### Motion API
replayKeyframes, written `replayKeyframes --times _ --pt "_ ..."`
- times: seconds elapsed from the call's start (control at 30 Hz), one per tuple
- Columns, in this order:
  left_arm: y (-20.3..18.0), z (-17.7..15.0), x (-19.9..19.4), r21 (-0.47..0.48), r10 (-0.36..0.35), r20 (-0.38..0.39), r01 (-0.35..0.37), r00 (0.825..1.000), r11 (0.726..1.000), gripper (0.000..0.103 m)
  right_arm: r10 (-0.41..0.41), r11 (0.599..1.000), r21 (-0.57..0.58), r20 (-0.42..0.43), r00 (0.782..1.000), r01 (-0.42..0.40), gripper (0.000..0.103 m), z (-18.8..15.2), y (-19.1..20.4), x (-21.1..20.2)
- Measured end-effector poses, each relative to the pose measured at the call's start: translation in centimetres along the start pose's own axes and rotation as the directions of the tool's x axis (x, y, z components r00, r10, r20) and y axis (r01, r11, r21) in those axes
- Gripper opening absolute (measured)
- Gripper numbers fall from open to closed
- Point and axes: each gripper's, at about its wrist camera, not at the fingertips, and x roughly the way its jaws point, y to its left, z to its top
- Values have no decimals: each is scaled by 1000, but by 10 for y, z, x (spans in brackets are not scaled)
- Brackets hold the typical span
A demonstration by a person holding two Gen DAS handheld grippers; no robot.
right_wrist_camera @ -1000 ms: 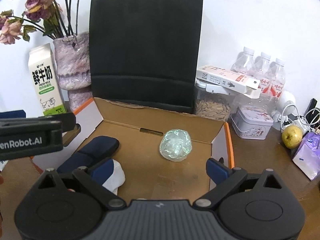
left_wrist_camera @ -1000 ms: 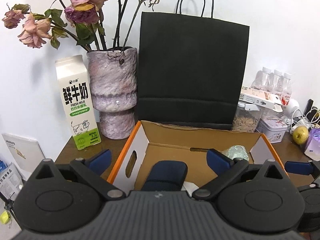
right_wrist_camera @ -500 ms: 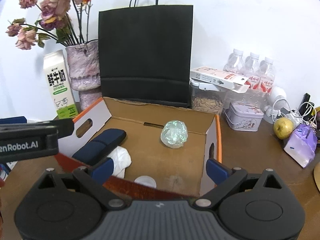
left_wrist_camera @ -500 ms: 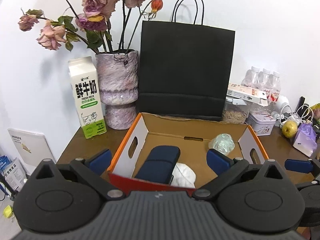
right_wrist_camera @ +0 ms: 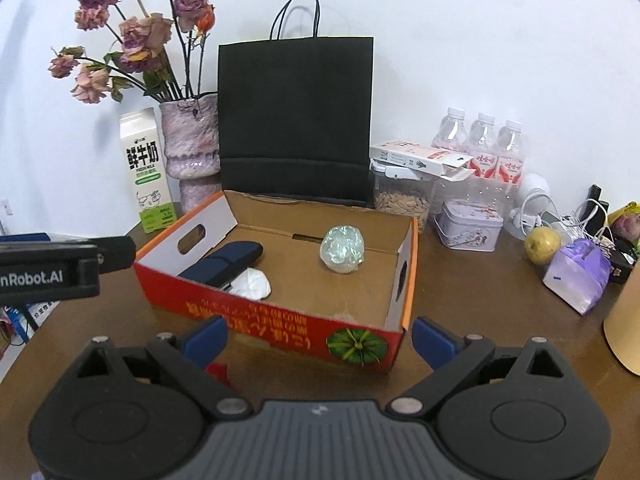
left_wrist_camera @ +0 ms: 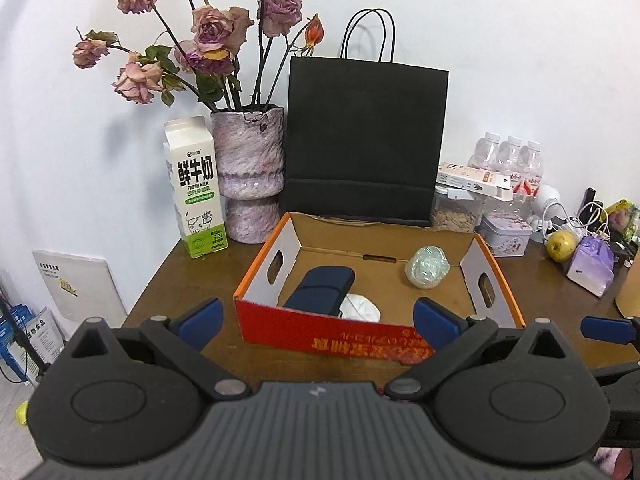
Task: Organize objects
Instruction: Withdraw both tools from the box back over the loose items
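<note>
A red and orange cardboard box [left_wrist_camera: 360,340] [right_wrist_camera: 280,328] stands open on the brown table. Inside lie a dark blue case [left_wrist_camera: 322,290] [right_wrist_camera: 224,264], a white crumpled item [left_wrist_camera: 362,308] [right_wrist_camera: 250,284] and a shiny greenish wrapped ball [left_wrist_camera: 427,267] [right_wrist_camera: 342,249]. My left gripper [left_wrist_camera: 318,316] is open and empty, in front of the box's near wall. My right gripper [right_wrist_camera: 320,338] is open and empty, in front of the box's near right corner. The left gripper's body shows at the left of the right wrist view [right_wrist_camera: 48,274].
Behind the box stand a black paper bag [left_wrist_camera: 364,144], a vase of dried roses [left_wrist_camera: 250,176] and a milk carton [left_wrist_camera: 196,200]. To the right are a seed jar [right_wrist_camera: 402,200], a tin [right_wrist_camera: 468,228], water bottles [right_wrist_camera: 480,148], a pear [right_wrist_camera: 542,240] and a purple packet [right_wrist_camera: 578,272].
Both grippers have pulled back and risen from over the box's inside to in front of its near wall. The box's contents have not moved.
</note>
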Motion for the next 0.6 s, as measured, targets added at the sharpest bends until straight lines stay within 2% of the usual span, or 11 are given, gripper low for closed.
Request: replayKeyframes --times 0.6 --pt "-3 -46 -64 6 -30 23 29 999 1000 103 1 999 -38 54 999 1 99 -60 -19 -72"
